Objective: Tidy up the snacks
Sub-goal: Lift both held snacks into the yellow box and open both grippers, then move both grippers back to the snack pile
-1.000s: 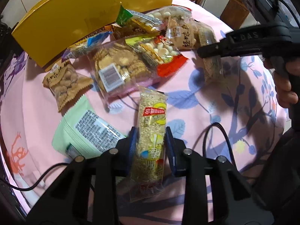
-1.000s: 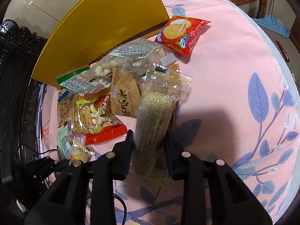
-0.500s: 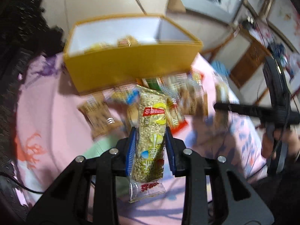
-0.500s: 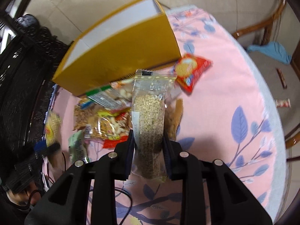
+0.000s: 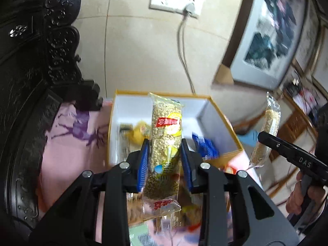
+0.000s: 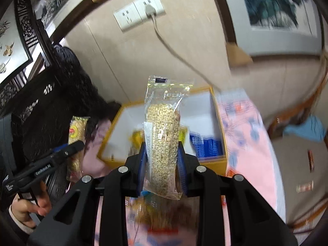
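Yellow card on the outside, white within: the box [image 5: 223, 121] stood open-topped on the pink cloth [image 5: 67, 143] against the tiled wall, and both of your tongs were raised in front of it.

Your left gripper [image 5: 164, 164] was clamped on a printed bar [image 5: 166, 143], blue pads pressed to both long sides at about mid-length. The bar stood upright in the jaws, red label and yellow print facing the camera, its top seal showing against the box's white back wall and its lower seal hanging below the fingers.

Your right gripper [image 6: 162, 166] was closed on a clear bar [image 6: 162, 141], also upright, held near its lower half. The grains showed through the plain wrapper; a crimped seal stood at the top.

From the left view, the right gripper and its bar showed off to the right, with your hand [image 5: 297, 196] on the grip. From the right view, the left gripper showed at the left edge with its bar, your other hand [image 6: 30, 207] below it.

Inside the box: a blue pack [image 6: 207, 145] by the right wall, a yellow pack [image 5: 139, 133] nearer the middle. More detail was lost to blur.

Loose packs [image 5: 184, 215] lay on the cloth below the left fingers, in front of the box, too smeared to tell apart.

Behind: a wall socket [image 5: 176, 0] with a plugged cable, dark carved furniture [image 5: 37, 61] at the left, a framed picture [image 5: 272, 30] at the right.
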The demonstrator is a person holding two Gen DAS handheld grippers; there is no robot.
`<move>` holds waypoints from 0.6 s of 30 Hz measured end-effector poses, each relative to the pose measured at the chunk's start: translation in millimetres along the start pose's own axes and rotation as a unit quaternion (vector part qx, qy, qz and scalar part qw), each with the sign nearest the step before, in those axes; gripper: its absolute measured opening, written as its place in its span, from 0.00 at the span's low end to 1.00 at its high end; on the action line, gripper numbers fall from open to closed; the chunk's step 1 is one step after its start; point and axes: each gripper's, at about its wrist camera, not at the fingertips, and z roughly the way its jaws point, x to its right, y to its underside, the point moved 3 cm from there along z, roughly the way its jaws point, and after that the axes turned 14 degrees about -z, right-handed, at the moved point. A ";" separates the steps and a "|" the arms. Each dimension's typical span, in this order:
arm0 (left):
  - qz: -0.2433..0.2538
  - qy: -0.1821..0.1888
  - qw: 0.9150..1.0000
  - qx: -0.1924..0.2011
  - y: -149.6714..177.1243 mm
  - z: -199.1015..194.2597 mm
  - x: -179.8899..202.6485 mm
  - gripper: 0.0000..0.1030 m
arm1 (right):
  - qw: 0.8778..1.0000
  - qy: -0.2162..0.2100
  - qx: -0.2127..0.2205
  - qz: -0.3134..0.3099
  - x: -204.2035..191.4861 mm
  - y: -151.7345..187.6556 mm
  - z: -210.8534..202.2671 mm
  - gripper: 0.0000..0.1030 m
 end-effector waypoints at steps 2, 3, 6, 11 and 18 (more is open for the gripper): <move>-0.006 -0.002 1.000 0.010 -12.8 13.1 3.6 0.29 | 1.000 0.003 0.010 -0.010 -0.8 -14.4 9.2 0.28; -0.006 -0.007 1.000 0.010 -16.0 18.4 3.4 0.29 | 1.000 0.004 0.013 -0.014 1.1 -21.3 17.5 0.28; -0.009 -0.014 1.000 0.012 -26.7 39.4 6.0 0.29 | 1.000 0.007 0.011 -0.020 6.7 -28.5 41.6 0.28; -0.009 -0.028 1.000 0.006 -41.3 76.2 6.3 0.30 | 1.000 0.007 -0.004 -0.017 14.1 -32.2 74.7 0.28; -0.035 -0.049 0.998 0.022 -47.5 78.5 -0.7 0.89 | 0.997 0.046 -0.041 -0.042 16.0 -24.9 95.3 0.69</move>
